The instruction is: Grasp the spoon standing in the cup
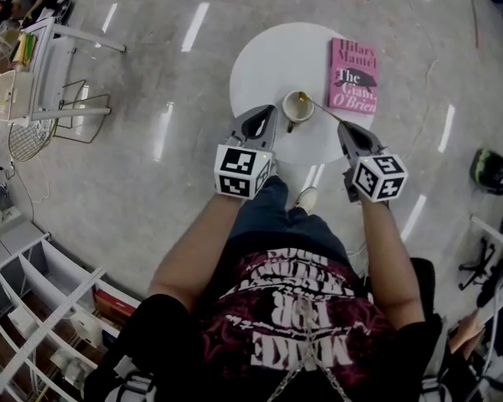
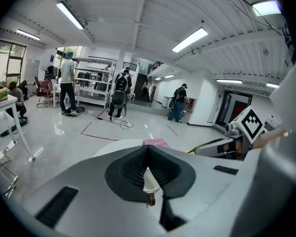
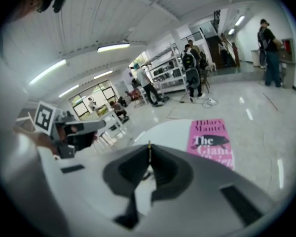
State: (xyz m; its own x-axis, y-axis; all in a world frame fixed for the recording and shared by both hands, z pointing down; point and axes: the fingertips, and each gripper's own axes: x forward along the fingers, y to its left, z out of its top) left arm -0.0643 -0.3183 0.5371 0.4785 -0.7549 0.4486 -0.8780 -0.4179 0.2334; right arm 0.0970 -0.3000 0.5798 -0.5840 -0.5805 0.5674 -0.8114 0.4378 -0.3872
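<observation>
The gold spoon (image 1: 318, 110) leans out of the cream cup (image 1: 298, 105) at the centre of the head view. Its handle slants down-right into the right hand-held gripper (image 1: 341, 126), whose jaws are pinched together on the thin handle end. The left hand-held gripper (image 1: 270, 115), just left of the cup, is closed on a cream part of it. The cup stands on the round white surface (image 1: 260, 65), with a pink book (image 1: 353, 75) to its upper right.

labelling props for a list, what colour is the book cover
Pink, with black and white lettering. The book shows best in the head view.
</observation>
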